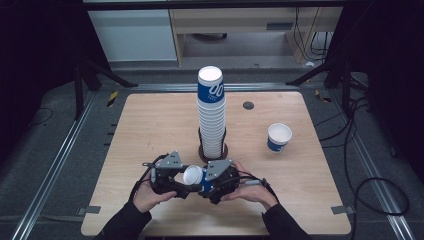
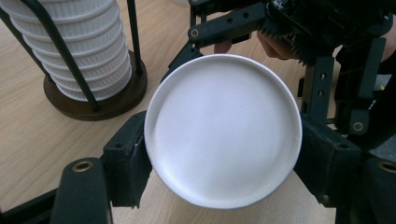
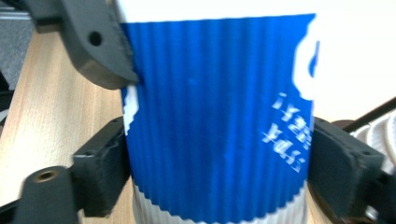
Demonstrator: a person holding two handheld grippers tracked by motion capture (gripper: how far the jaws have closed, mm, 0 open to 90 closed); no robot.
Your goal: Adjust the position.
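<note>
From the high view, I have both tongs meeting just in front of the cup stack (image 1: 211, 115), which stands in its holder at the middle of the desk (image 1: 150, 125); the left tongs (image 1: 175, 181) and right tongs (image 1: 207, 184) carry one blue-and-white cup (image 1: 194, 176) between them, lying on its side with the mouth toward my left. One loose cup (image 1: 279, 137) stands upright well to the right of the stack, so I judge one cup is already set out and this is the next one, with many left in the stack. In the left gripper view, the cup (image 2: 223, 128) faces me end-on, and the left tongs (image 2: 219, 158) are clenched on its two sides, the stack (image 2: 77, 49) just behind to the left. In the right gripper view, the blue ribbed wall of the cup (image 3: 215, 116) sits between the right tongs (image 3: 217, 163); the pads stand at its sides, but I cannot tell whether they press. I judge the handover is under way and the placing is left.
</note>
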